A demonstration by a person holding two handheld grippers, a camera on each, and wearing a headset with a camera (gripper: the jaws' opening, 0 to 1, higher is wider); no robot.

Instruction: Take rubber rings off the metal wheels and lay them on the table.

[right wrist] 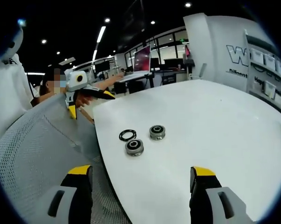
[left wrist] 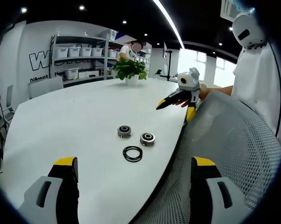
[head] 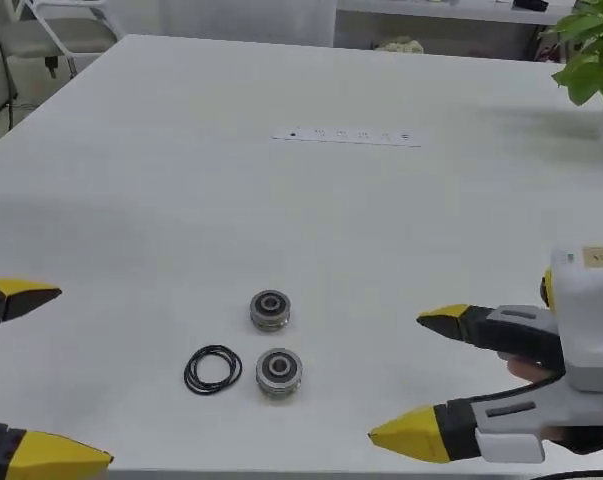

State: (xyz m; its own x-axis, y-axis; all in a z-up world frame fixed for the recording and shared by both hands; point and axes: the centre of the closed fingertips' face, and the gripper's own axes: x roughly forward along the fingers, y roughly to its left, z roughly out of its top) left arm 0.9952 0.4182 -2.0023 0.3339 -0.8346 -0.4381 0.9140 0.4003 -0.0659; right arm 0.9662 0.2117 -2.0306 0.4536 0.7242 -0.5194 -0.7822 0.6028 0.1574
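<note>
On the surface (head: 131,180), the far wheel (head: 270,309) has the near wheel (head: 278,369) just beside it at 6 o'clock. The rubber rings (head: 213,369) lie at 9 o'clock of the near wheel, close but apart. The left gripper (head: 41,375) is well off at 9 o'clock and the right gripper (head: 421,378) at 3 o'clock. A strip (head: 346,136) lies far back at 12 o'clock.

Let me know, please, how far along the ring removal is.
Looks done: black rubber rings lie loose on the table beside the near wheel, with the far wheel just behind it. In hand: nothing; the left gripper and right gripper hover apart from the parts, jaws open. Left: possibly nothing, though the wheels are too small to tell whether either carries another ring.
</note>
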